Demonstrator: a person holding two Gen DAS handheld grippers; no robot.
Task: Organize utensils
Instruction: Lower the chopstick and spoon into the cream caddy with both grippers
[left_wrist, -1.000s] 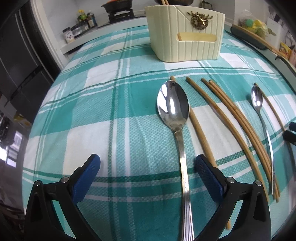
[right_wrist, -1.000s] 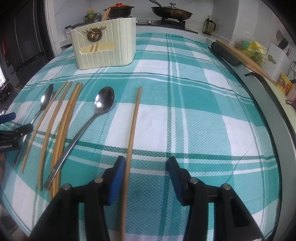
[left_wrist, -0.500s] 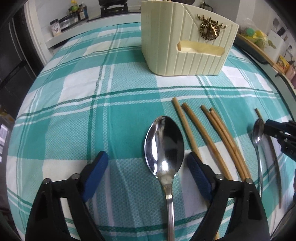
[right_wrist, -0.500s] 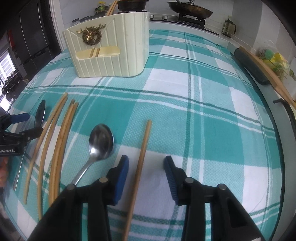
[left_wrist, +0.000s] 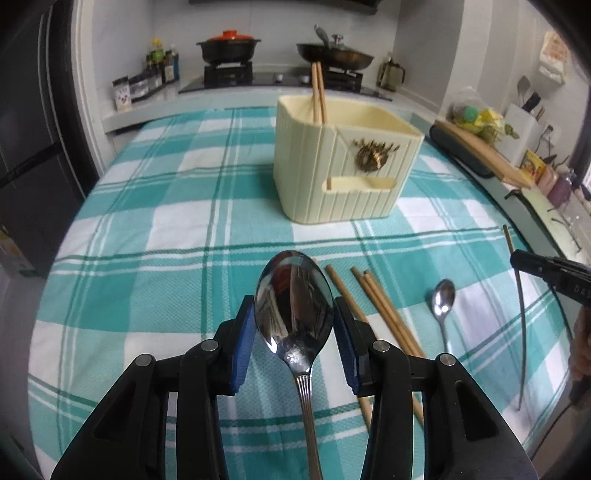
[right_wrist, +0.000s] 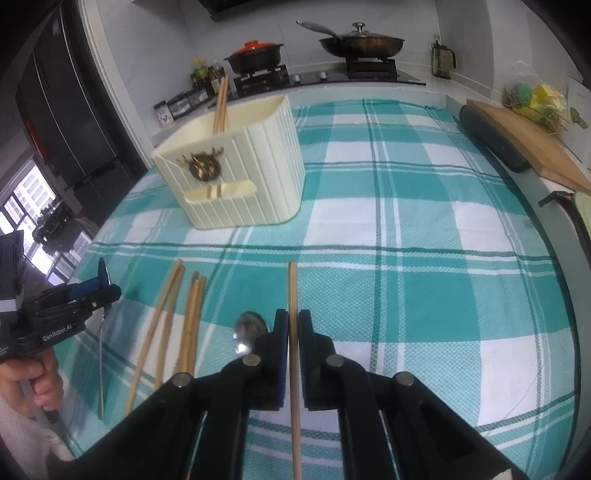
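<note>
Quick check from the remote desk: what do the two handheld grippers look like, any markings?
Both the left gripper and the right gripper have black plastic linkage arms with silver pivot pins and blue pads inside the fingers. In the right wrist view the left gripper's side reads "GenRobot.AI" in white. No sleeves or cables clearly visible.

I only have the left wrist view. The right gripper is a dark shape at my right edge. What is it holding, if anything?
Observer: The right gripper is shut on one chopstick, pinched between both pads and pointing ahead.
Operator: And my spoon, seen from that side?
Observer: The left gripper, whose jaws have just been closing, grips the large spoon by its bowl; the handle slopes down below it.
Operator: Anything close to the right gripper?
Observer: The small spoon lies on the cloth, its bowl partly hidden behind that gripper's left finger.
</note>
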